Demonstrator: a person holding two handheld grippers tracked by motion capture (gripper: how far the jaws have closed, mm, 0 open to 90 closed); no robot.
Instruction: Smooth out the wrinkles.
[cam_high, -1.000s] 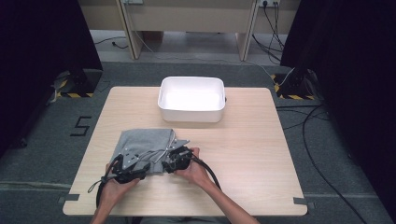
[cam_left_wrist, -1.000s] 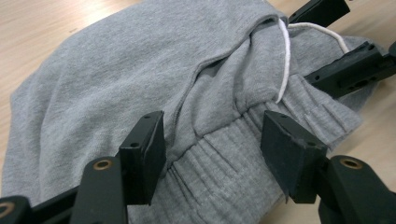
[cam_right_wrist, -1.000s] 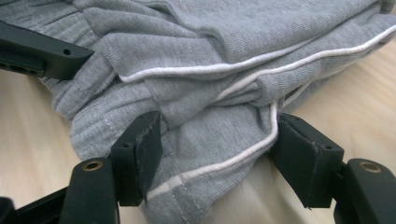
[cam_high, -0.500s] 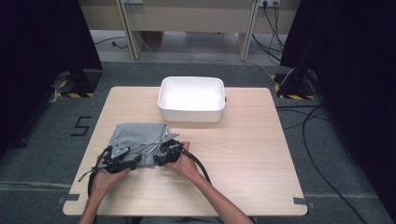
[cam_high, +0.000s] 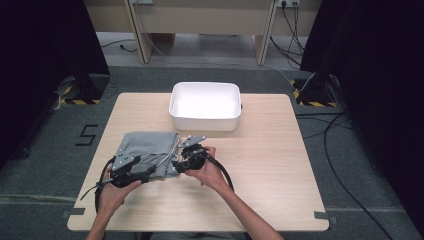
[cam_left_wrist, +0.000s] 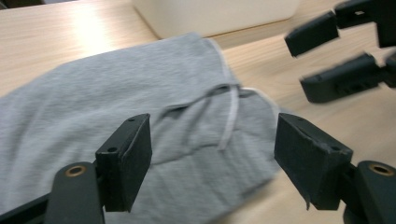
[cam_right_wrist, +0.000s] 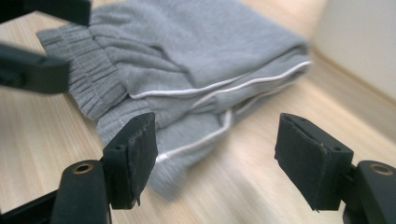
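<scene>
We had just let go of the folded grey jersey garment with white piping and a ribbed cuff (cam_high: 147, 152), which lay flat on the pale wooden table (cam_high: 270, 165), near its left front and just in front of the white rectangular plastic tub (cam_high: 205, 106). Our left gripper (cam_high: 150, 172) had just been opening, and our right gripper (cam_high: 176, 165) too; both stood wide with nothing between their black padded jaws. We judged the fold finished. Next, we reckoned, came gripping the soft, limp bundle by both ends and lifting it level into the tub, keeping the loose drawcord (cam_left_wrist: 231, 116) from snagging.
</scene>
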